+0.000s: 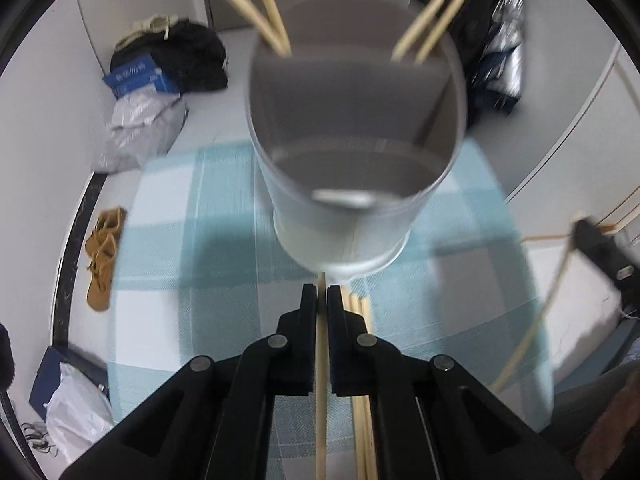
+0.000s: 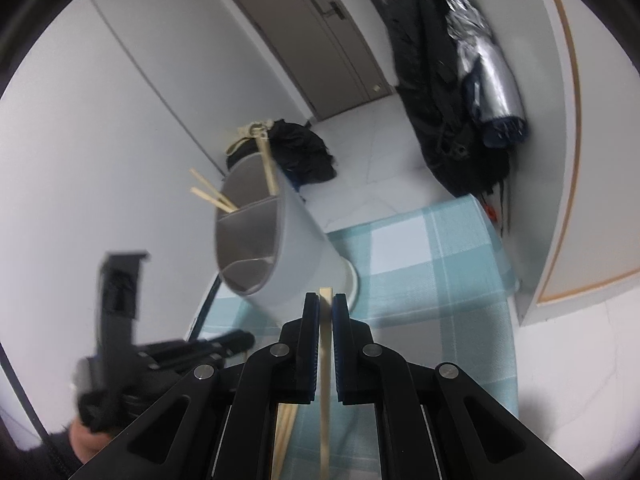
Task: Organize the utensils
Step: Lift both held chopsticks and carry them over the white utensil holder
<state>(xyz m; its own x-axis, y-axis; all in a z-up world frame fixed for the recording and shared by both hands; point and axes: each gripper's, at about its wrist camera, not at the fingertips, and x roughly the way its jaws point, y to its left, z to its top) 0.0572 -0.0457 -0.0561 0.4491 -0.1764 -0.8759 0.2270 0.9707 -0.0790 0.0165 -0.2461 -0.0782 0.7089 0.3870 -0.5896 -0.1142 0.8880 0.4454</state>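
A grey round utensil holder (image 1: 348, 216) (image 2: 296, 256) with inner dividers stands on the blue-and-white checked cloth (image 1: 180, 248). Several wooden chopsticks (image 1: 264, 12) lean out of its far compartments. My left gripper (image 1: 321, 292) is just in front of the holder, shut on one chopstick (image 1: 321, 380) that runs back between its fingers. Loose chopsticks (image 1: 362, 360) lie on the cloth under it. My right gripper (image 2: 326, 300) is shut on another chopstick (image 2: 325, 380), beside the holder's base. It shows at the right edge of the left wrist view (image 1: 580, 232). The left gripper (image 2: 240, 340) is blurred at lower left in the right wrist view.
The table edge drops to a pale floor on the left. Below lie tan sandals (image 1: 102, 256), plastic bags (image 1: 140, 124), a blue box (image 1: 136, 76) and a black bag (image 2: 304, 152). A dark coat (image 2: 432, 92) and a folded umbrella (image 2: 492, 80) hang by the door (image 2: 312, 40).
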